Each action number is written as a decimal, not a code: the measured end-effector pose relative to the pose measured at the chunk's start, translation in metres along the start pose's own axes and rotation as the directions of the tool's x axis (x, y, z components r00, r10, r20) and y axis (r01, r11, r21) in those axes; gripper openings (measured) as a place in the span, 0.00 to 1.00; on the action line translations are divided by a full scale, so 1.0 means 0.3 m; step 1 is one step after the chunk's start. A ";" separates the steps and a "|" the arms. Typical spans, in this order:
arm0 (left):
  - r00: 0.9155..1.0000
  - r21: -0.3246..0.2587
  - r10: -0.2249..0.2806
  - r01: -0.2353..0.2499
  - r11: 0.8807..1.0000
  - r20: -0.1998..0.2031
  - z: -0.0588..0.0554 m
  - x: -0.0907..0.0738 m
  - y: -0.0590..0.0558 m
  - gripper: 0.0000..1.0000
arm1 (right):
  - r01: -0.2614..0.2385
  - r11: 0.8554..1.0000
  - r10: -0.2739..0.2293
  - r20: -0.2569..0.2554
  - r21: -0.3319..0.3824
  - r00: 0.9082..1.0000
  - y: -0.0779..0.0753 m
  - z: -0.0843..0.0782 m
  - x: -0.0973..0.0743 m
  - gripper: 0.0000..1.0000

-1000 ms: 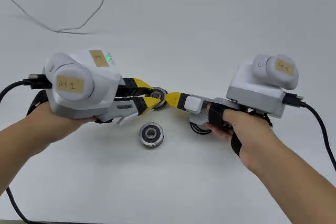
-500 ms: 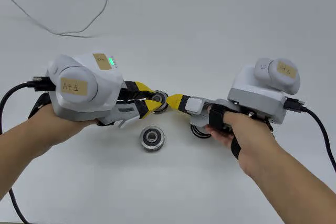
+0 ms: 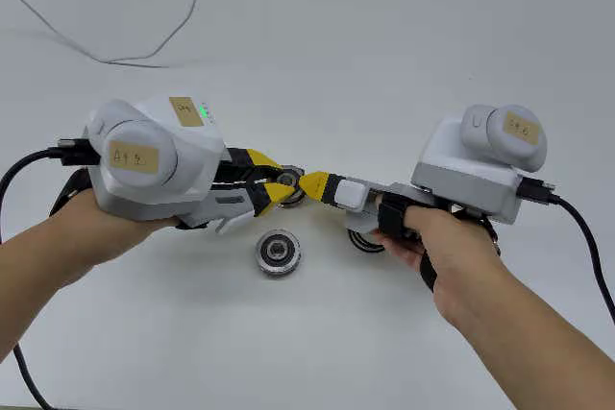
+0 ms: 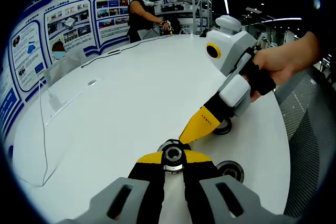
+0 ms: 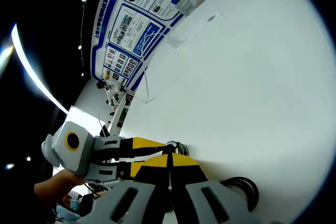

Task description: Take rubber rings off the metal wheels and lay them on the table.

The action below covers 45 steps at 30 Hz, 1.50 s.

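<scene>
At the left of the head view, the left gripper (image 3: 279, 181) is clamped on a metal wheel (image 4: 172, 156), its jaws closed against the wheel's sides and holding it low over the table (image 3: 404, 55); I take this as a steadying hold while the rubber ring (image 4: 167, 145) around it is worked loose; the wheel turns its hub face up toward the left gripper view's camera, so I judge that its axle runs roughly upward, somewhat tilted, and its broad face lies along the jaws; just below it a second wheel (image 3: 277, 252) lies flat on the table, hub hole up, apparently next in line; to the right of the held wheel, the right gripper (image 3: 312, 182) has its jaws drawn together with the tips at the wheel's rim, seemingly placed to pluck the ring, though I cannot tell whether they nip it; beneath that gripper a loose black ring (image 3: 365, 240) lies flat on the table.
</scene>
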<state>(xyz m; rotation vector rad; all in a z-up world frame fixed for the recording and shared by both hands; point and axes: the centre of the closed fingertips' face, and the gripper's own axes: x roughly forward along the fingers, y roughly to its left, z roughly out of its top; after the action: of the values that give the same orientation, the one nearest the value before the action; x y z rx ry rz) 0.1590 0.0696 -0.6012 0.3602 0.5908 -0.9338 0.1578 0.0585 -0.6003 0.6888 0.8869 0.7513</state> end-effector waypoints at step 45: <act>0.999 0.023 0.025 -0.024 0.999 -0.027 0.005 0.000 -0.004 0.13 | 0.000 0.999 -0.001 -0.016 -0.042 1.000 0.021 -0.002 0.001 0.01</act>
<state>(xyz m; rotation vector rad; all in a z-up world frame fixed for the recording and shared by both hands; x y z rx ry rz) 0.1583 0.0682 -0.6002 0.4003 0.5998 -0.9139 0.1557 0.0623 -0.5956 0.6467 0.8835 0.7739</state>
